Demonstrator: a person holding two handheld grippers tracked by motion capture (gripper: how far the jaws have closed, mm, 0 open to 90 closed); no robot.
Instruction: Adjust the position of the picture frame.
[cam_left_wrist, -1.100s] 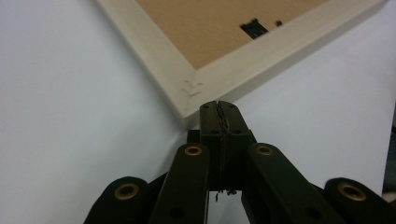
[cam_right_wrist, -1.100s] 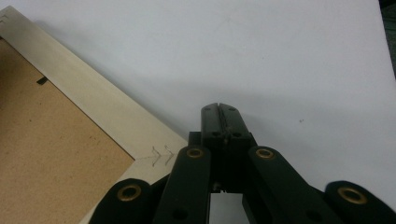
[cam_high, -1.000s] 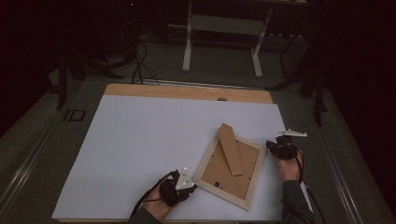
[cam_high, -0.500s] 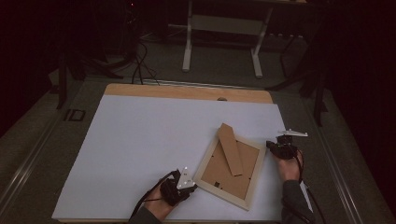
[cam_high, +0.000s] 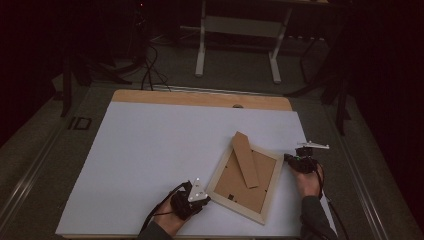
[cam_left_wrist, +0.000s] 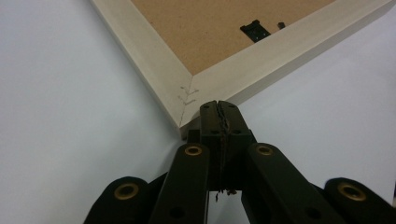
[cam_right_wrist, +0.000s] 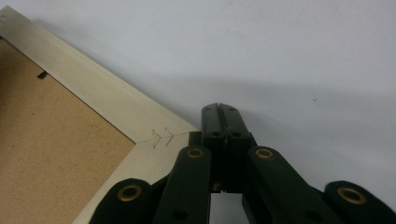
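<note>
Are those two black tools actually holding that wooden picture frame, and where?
Neither grips it. The left tool and right tool are both shut, tips at opposite corners of the face-down pale wooden picture frame.

White sheet (cam_high: 150, 160) on the table lay bare across its whole left and far portions; open passage there for either hand. Sole obstacle on the sheet: picture frame (cam_high: 246, 176), face down near the right front, with its back stand (cam_high: 245, 159) raised along the middle. Left gripper (cam_high: 196, 196), jaws together, sat against the frame's near-left corner (cam_left_wrist: 187, 100); right gripper (cam_high: 296, 161), jaws together, sat at the far-right corner (cam_right_wrist: 161, 137). A narrow strip of sheet lay between frame and right edge. Desk legs (cam_high: 201, 47) stood well beyond the table.
</note>
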